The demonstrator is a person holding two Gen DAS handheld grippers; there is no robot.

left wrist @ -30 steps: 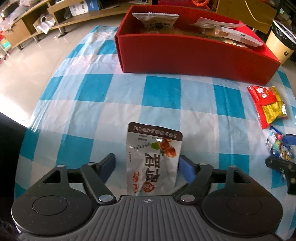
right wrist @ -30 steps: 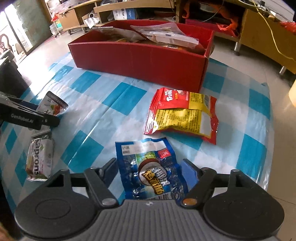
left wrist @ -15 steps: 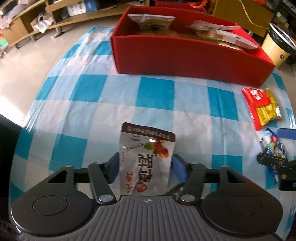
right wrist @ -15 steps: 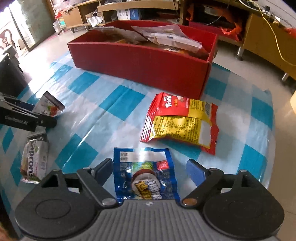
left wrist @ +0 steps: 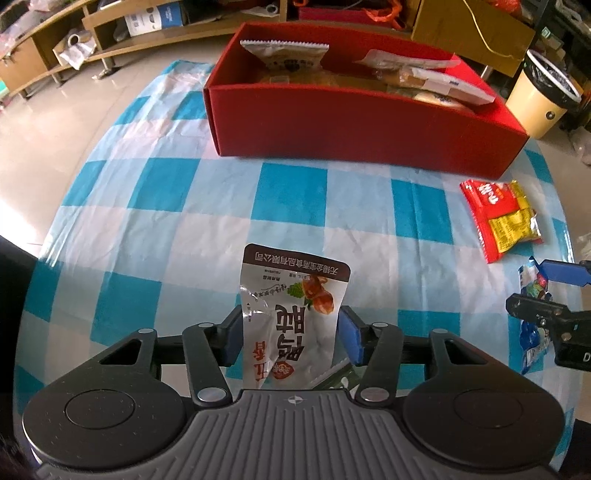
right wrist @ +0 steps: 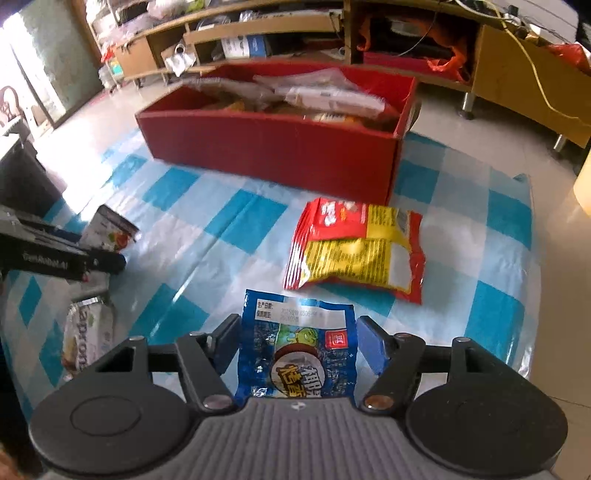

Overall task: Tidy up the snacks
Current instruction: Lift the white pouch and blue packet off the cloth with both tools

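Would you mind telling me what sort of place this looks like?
Probably a lived-in room at home or a small office: a table with a blue checked cloth, low wooden shelving cluttered with boxes, and a bin on a tiled floor.

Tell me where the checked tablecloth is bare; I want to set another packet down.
Widest free patch: the blue-and-white checked tablecloth between the red cardboard box and the white snack pouch, reaching the cloth's left edge. Crowded: the right side, with the red-and-yellow snack bag, the blue foil packet and the right gripper.
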